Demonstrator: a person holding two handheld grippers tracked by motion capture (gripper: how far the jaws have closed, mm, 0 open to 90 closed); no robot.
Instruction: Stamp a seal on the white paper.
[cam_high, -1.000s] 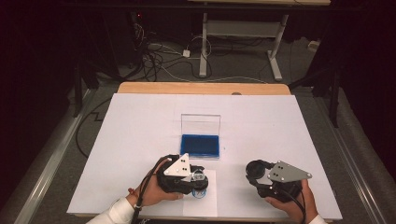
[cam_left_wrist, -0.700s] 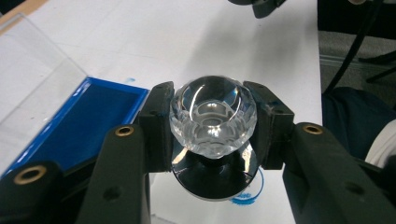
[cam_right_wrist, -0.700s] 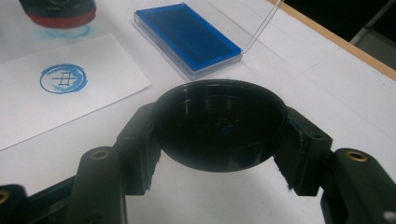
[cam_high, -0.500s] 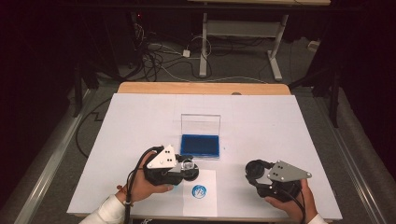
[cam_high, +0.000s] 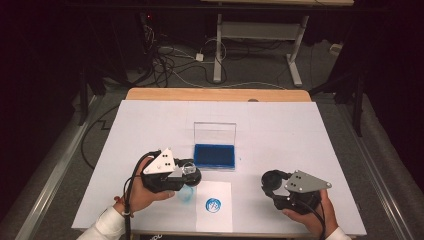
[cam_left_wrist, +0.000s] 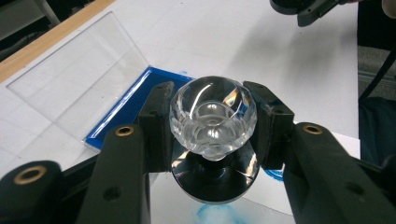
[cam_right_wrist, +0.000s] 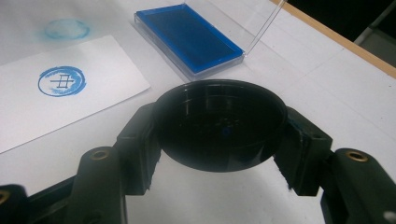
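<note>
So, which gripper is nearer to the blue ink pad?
The left. The left gripper, holding the stamp, is just beside the near left corner of the blue ink pad. The right gripper is farther off, to the pad's right.

- Ink pad (cam_high: 215, 156) in open case, centre of high view, on table (cam_high: 300, 130); lid (cam_high: 215, 133) upright behind it.
- Paper slip (cam_high: 214, 212) lower centre, just below the pad; stamped mark (cam_high: 213, 204) on it.
- Smudge (cam_high: 185, 195) on table, just left of slip.
- Left gripper (cam_high: 187, 172) lower left, above smudge, holding stamp (cam_left_wrist: 213, 116) between jaws.
- Right gripper (cam_high: 270, 182) lower right, well apart from slip, holding cap (cam_right_wrist: 219, 123).
</note>
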